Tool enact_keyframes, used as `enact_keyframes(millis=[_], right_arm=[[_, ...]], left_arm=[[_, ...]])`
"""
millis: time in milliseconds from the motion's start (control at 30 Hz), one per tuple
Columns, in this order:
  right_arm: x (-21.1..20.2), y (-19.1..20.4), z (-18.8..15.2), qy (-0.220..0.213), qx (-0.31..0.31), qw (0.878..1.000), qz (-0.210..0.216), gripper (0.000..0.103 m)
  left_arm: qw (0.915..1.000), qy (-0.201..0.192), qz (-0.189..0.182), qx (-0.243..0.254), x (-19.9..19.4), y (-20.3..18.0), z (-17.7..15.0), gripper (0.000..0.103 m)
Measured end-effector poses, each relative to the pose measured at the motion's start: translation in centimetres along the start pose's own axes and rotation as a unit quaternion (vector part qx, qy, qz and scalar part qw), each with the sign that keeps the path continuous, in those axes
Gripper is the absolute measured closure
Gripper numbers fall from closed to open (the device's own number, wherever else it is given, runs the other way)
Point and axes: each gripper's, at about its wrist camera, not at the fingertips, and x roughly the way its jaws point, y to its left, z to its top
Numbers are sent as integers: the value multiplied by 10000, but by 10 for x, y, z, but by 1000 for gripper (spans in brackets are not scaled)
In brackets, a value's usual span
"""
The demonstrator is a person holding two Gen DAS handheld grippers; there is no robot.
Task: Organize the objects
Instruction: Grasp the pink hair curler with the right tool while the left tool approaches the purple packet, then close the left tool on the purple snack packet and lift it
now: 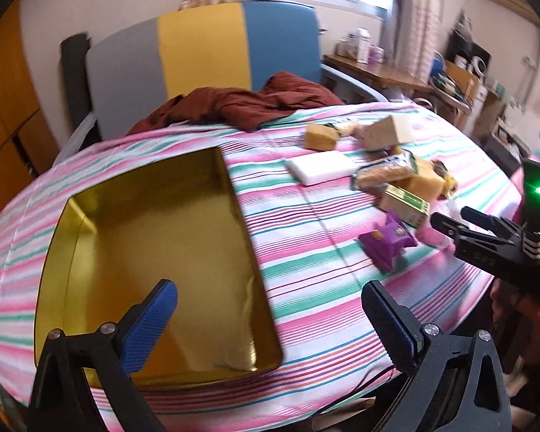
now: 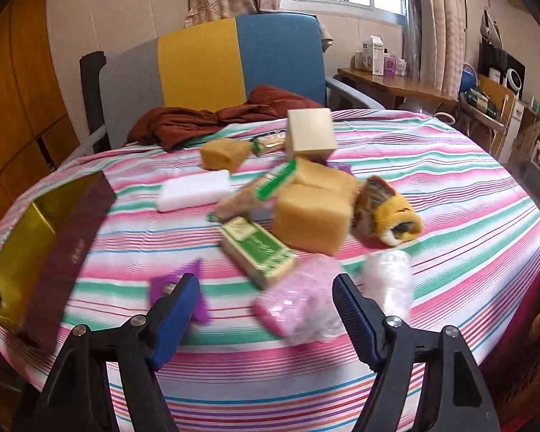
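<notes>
Both tools spread wide, nothing gripped. The left gripper hovers over the empty gold tin; the right gripper hangs above the pink packet, right of the tin. Looks like the first pick: drop and pinch.

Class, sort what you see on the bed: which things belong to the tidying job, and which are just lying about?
Job: gold tin, white block, sponge, green box, purple toy, pink packet.
Lying about: brown cloth, striped sheet, chair.
</notes>
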Motion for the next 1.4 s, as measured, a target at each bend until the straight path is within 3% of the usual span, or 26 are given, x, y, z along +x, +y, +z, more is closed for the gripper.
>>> enact_keyframes(millis=[133,500,700,800,967,1133,1267,1400], right_arm=[[14,-13,-4,114,7,9998,146,25],[43,-32,-12,284,-245,9984,425,29],[41,-37,-18,15,3,9990,449,31],[37,-40,-21,-44,131,9989,458,31],[31,-44,-25,-51,159,9987,482,31],[25,-43,-31,-72,71,9990,431,31],[22,-41,-36,-84,8,9992,397,31],[20,-42,-38,-100,26,9990,437,30]], left_arm=[[9996,-9,22,287,5,-21,3,0],[9973,76,-372,631,28,-60,13,0],[9945,414,-817,516,58,-76,22,0],[9940,590,-788,472,73,-85,26,0],[9945,565,-776,426,97,-100,33,0],[9952,456,-523,685,122,-113,33,0],[9949,248,-499,844,127,-115,31,8],[9933,242,-504,1016,133,-115,26,34]])
